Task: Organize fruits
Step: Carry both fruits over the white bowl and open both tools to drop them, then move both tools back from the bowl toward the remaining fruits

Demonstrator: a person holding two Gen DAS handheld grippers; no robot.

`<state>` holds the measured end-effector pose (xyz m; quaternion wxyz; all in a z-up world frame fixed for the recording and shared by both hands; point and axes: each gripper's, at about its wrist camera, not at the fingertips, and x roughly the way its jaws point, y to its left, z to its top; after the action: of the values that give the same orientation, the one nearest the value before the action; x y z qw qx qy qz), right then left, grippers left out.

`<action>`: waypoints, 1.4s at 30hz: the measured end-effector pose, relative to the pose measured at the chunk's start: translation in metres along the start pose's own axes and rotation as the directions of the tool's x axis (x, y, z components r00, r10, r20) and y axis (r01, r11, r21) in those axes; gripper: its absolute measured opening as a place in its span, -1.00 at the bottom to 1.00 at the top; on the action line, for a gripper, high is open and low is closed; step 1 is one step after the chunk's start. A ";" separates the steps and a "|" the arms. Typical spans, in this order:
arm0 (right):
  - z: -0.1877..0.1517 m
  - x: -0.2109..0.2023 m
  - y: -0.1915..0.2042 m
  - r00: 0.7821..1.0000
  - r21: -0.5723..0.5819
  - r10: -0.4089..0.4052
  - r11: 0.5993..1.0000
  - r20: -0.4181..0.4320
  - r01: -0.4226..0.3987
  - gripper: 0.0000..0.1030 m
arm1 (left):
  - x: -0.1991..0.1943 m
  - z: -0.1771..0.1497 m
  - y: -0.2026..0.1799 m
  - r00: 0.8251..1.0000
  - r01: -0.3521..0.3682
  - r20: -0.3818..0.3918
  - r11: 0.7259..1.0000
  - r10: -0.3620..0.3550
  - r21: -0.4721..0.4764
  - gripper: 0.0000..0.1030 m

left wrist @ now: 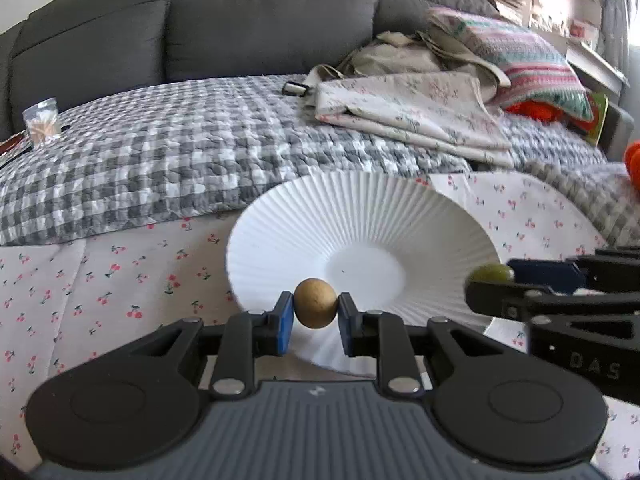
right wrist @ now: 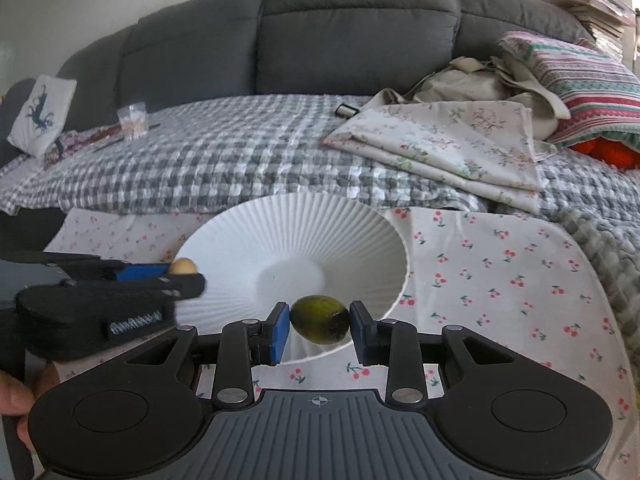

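My left gripper (left wrist: 315, 312) is shut on a small round tan fruit (left wrist: 315, 303) and holds it over the near rim of a white ribbed bowl (left wrist: 360, 216). My right gripper (right wrist: 319, 322) is shut on a green oval fruit (right wrist: 320, 319) over the near rim of the same bowl (right wrist: 288, 224). The right gripper with the green fruit (left wrist: 490, 273) shows at the right of the left wrist view. The left gripper with the tan fruit (right wrist: 183, 266) shows at the left of the right wrist view. The bowl's inside holds nothing.
The bowl stands on a cherry-print cloth (right wrist: 500, 272) over a table. Behind lies a grey checked blanket (right wrist: 224, 164) on a dark grey sofa (right wrist: 340, 32), with folded floral fabric (right wrist: 448, 140), a striped knitted cushion (right wrist: 592, 76) and a small clear bag (right wrist: 132, 120).
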<state>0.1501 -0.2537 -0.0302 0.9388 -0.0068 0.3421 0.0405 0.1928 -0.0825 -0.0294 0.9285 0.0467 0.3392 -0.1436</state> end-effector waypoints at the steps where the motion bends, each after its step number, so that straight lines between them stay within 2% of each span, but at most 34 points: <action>1: 0.000 0.004 0.000 1.000 -0.001 0.001 1.000 -0.004 -0.001 -0.39 | 0.002 -0.001 -0.001 1.000 0.001 -0.003 1.000 -0.001 0.005 -0.58; 8: -0.003 0.022 0.001 1.000 -0.010 -0.006 1.000 -0.030 0.006 -0.38 | 0.011 -0.004 -0.004 1.000 -0.011 0.005 0.999 0.011 0.030 -0.55; 11: -0.003 0.025 -0.002 0.999 0.013 0.003 1.000 -0.033 -0.003 -0.36 | 0.010 -0.004 -0.004 1.000 -0.017 0.010 0.999 0.017 0.030 -0.37; 13: -0.003 0.026 -0.003 0.999 0.025 0.006 1.000 -0.035 -0.005 -0.35 | 0.008 -0.003 -0.003 0.999 -0.025 0.022 0.999 0.024 0.028 -0.11; 16: -0.003 0.023 -0.004 0.999 0.034 0.005 0.999 -0.033 -0.004 -0.17 | 0.002 -0.001 -0.001 0.999 -0.025 0.043 1.000 0.024 0.012 0.05; 18: -0.001 0.019 -0.006 1.000 0.050 -0.001 0.999 -0.022 0.002 0.06 | -0.001 0.001 0.001 0.999 -0.015 0.049 1.000 0.015 -0.002 0.08; 22: 0.004 0.011 -0.016 1.000 0.107 -0.004 0.994 -0.009 0.005 0.12 | -0.010 0.006 0.008 0.999 0.000 0.054 0.999 0.002 -0.045 0.08; 24: 0.006 0.005 -0.021 1.000 0.146 -0.010 0.989 -0.004 0.010 0.29 | -0.016 0.008 0.010 0.998 0.004 0.060 0.998 -0.001 -0.062 0.09; 26: 0.007 -0.002 -0.025 1.000 0.176 -0.018 0.984 0.007 0.016 0.40 | -0.024 0.010 0.010 0.998 -0.011 0.055 0.998 0.014 -0.069 0.10; 28: 0.008 -0.012 -0.026 1.000 0.198 -0.006 0.980 0.022 0.002 0.49 | -0.034 0.011 0.011 0.998 -0.025 0.053 0.997 0.029 -0.076 0.20; 33: 0.011 -0.040 -0.024 0.998 0.235 0.005 0.972 0.069 -0.022 0.89 | -0.056 0.008 0.017 0.998 -0.049 0.032 0.995 0.052 -0.089 0.32; 37: 0.010 -0.065 -0.018 0.991 0.233 0.015 0.971 0.133 -0.046 0.98 | -0.070 0.005 0.026 0.998 -0.058 -0.006 0.991 0.057 -0.123 0.41; 42: 0.006 -0.096 -0.008 0.981 0.219 0.025 0.973 0.191 -0.068 1.00 | -0.092 -0.003 0.038 0.999 -0.015 -0.031 0.978 0.009 -0.208 0.61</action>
<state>0.0813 -0.2683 0.0355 0.9603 0.1112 0.2548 0.0242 0.1350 -0.0240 0.0271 0.9240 -0.0465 0.3660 -0.1009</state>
